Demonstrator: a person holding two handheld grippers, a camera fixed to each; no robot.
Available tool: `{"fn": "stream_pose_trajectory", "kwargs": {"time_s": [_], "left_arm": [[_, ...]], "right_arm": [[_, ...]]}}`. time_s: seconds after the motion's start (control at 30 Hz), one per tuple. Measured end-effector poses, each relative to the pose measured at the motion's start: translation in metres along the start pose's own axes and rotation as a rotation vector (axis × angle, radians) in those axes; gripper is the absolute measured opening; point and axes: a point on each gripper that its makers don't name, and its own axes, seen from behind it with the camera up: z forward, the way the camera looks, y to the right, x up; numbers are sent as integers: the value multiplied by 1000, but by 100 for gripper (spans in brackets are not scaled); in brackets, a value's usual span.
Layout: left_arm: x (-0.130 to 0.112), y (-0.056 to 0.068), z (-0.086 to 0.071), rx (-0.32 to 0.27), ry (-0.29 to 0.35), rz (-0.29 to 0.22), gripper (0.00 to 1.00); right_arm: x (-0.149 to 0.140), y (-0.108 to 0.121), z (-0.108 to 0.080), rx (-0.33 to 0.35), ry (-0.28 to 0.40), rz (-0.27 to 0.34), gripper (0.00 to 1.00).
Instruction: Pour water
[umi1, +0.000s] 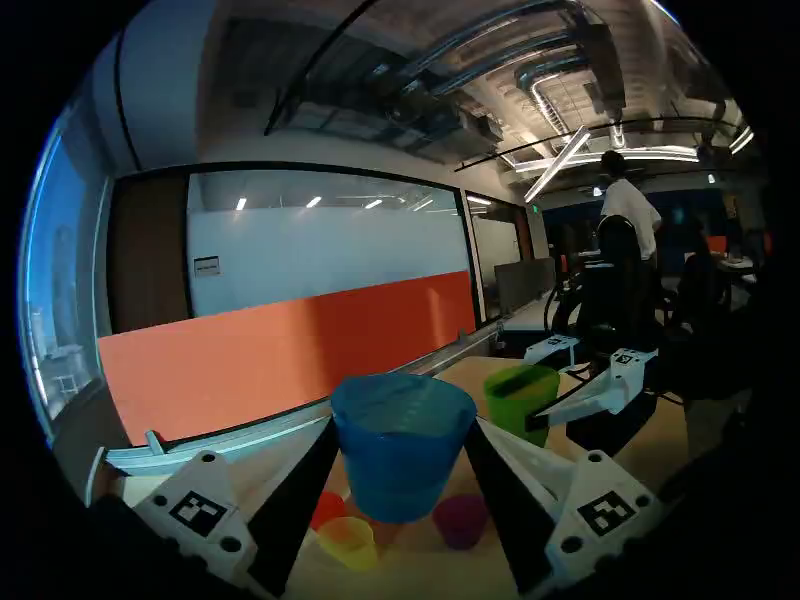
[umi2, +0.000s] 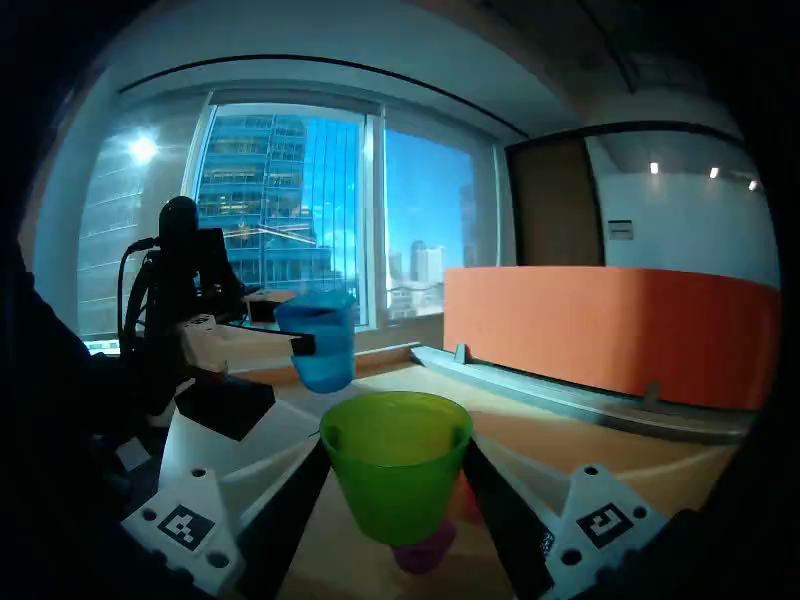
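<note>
Your left gripper squeezes the blue cup upright, your right gripper squeezes the green cup, both half hiding small cups below.

No word or number can be read. A small white sign hangs on the glass wall just above the orange panel, its print too small to make out. Below the panel, the fingers of the left gripper carry black-and-white square markers, patterns without letters.
</note>
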Motion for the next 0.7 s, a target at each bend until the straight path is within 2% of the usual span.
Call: {"fn": "stream_pose_trajectory", "kwargs": {"time_s": [0.47,0.7], "left_arm": [[22,-4,-1,23,-3,133,85],[29,2,0,16,-12,216,86]], "right_arm": [[-6,-20,9,55,-15,-2,90],[-11,-31,15,86,-27,-5,90]]}}
